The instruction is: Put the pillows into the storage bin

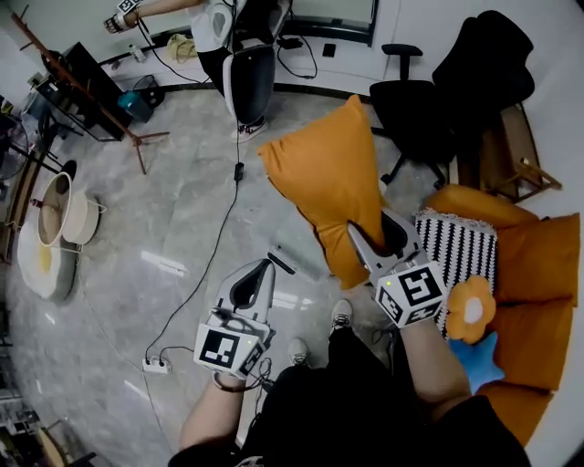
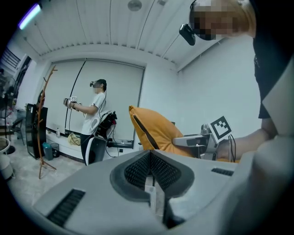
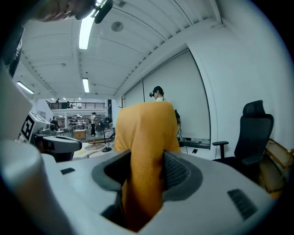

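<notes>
An orange pillow [image 1: 330, 182] hangs in the air over the floor, its lower corner pinched between the jaws of my right gripper [image 1: 379, 239]. In the right gripper view the orange fabric [image 3: 144, 133] fills the gap between the ribbed pads. My left gripper [image 1: 252, 285] is shut and empty, lower and to the left of the pillow, not touching it. From the left gripper view, the pillow [image 2: 154, 128] and right gripper [image 2: 198, 140] show beyond the shut jaws. A striped pillow [image 1: 456, 251], a flower-shaped pillow [image 1: 471, 311] and a blue one [image 1: 480, 359] lie on the orange sofa [image 1: 538, 264].
A black office chair [image 1: 415, 105] stands behind the pillow. Another person [image 1: 214, 23] with grippers stands at the far wall. Round white baskets [image 1: 68, 217] sit at the left, a wooden rack [image 1: 91, 100] beyond them. A cable and power strip [image 1: 155, 365] lie on the floor.
</notes>
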`<move>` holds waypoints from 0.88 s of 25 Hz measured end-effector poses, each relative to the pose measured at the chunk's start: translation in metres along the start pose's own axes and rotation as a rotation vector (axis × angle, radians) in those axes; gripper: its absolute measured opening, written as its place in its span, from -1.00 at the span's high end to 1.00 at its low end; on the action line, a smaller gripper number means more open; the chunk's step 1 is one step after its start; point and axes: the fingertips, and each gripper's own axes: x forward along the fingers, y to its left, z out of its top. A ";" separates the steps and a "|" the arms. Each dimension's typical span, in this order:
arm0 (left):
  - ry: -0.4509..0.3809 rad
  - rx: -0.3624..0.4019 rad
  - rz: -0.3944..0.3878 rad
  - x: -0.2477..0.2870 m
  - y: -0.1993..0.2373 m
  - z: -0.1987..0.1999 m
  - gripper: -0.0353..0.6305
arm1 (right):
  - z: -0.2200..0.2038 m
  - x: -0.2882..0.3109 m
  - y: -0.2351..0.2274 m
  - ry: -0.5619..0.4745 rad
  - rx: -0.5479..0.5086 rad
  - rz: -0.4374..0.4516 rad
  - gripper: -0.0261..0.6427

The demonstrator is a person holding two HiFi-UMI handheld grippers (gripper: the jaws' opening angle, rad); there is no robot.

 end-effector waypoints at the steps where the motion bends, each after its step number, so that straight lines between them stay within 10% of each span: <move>1: -0.002 -0.002 0.018 0.009 0.003 0.001 0.88 | -0.002 0.013 -0.006 0.005 0.000 0.026 0.29; 10: 0.046 0.013 0.081 0.079 0.028 -0.028 0.87 | -0.049 0.099 -0.039 0.057 0.029 0.130 0.29; 22: 0.150 -0.029 -0.069 0.121 0.088 -0.142 0.87 | -0.184 0.177 -0.031 0.192 0.077 0.068 0.29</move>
